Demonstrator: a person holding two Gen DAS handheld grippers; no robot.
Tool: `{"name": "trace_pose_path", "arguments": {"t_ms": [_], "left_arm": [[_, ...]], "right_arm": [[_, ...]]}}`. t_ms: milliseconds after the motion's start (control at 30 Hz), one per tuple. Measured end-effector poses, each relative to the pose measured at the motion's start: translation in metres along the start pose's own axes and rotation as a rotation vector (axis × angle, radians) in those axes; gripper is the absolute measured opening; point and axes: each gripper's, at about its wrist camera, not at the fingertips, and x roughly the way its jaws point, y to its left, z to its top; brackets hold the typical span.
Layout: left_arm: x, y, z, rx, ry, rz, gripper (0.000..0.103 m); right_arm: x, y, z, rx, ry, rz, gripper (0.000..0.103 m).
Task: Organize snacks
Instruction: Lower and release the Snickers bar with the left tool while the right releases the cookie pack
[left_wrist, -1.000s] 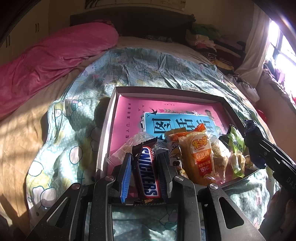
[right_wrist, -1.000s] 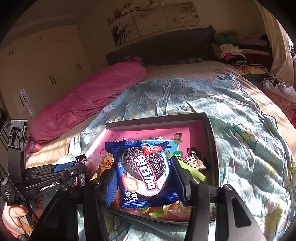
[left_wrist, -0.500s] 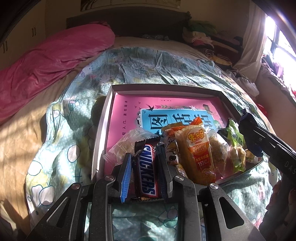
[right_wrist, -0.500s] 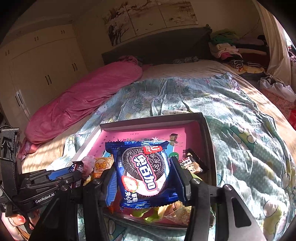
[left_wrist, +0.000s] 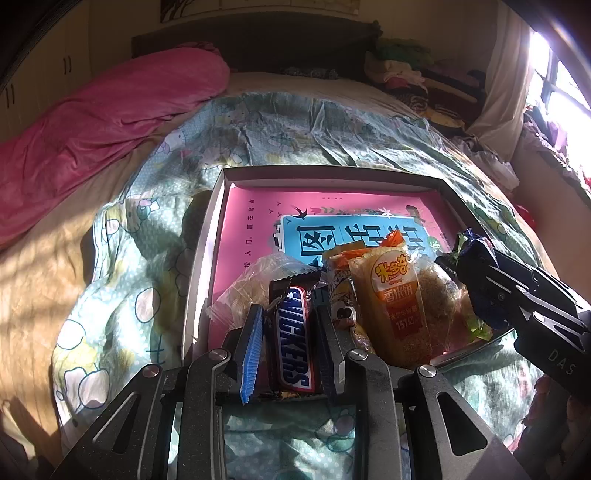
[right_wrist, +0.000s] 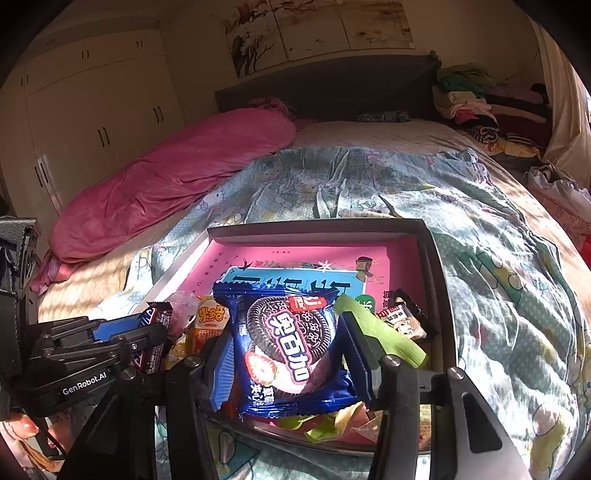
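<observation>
In the lower centre of the left wrist view, the left gripper (left_wrist: 290, 332) is closed on a brown Snickers bar in a shiny wrapper (left_wrist: 295, 339), its blue-ribbed and black fingers pressed against the bar's two long sides. The bar hangs over the near edge of a shallow grey rectangular box (left_wrist: 207, 243) with a pink and blue printed bottom, which lies on a bed under a pale green cartoon-print quilt (left_wrist: 280, 129). Just right of the bar, inside the box, lies an orange rice-cracker packet (left_wrist: 399, 299).

In the lower centre of the right wrist view, the right gripper (right_wrist: 286, 354) is closed on a blue Oreo cookie packet (right_wrist: 291, 343), held above the box's near edge (right_wrist: 439, 295). A rolled pink blanket (right_wrist: 177, 177) fills the left of that frame.
</observation>
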Motion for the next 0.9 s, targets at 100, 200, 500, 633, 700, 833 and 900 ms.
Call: {"name": "trace_pose_path", "arguments": {"t_ms": [100, 200, 500, 633, 700, 833, 900], "left_arm": [[0.0, 0.0, 0.0, 0.002, 0.001, 0.002, 0.028], [0.0, 0.0, -0.001, 0.002, 0.002, 0.002, 0.029], [0.0, 0.0, -0.002, 0.006, 0.007, 0.006, 0.029], [0.0, 0.0, -0.003, 0.004, 0.012, 0.006, 0.029], [0.0, 0.001, -0.003, 0.004, 0.015, 0.007, 0.029], [0.0, 0.001, -0.002, 0.006, 0.02, 0.008, 0.029], [0.0, 0.001, -0.002, 0.005, 0.022, 0.008, 0.03]], "right_arm": [[0.001, -0.002, -0.001, 0.006, 0.005, -0.003, 0.052], [0.001, -0.002, 0.0, 0.004, 0.006, -0.003, 0.052], [0.002, 0.004, -0.003, -0.014, 0.025, 0.025, 0.052], [0.003, 0.008, -0.006, -0.027, 0.037, 0.038, 0.052], [0.002, 0.01, -0.006, -0.032, 0.035, 0.044, 0.052], [0.001, 0.013, -0.006, -0.044, 0.033, 0.055, 0.054], [0.0, 0.014, -0.006, -0.047, 0.036, 0.057, 0.054]]}}
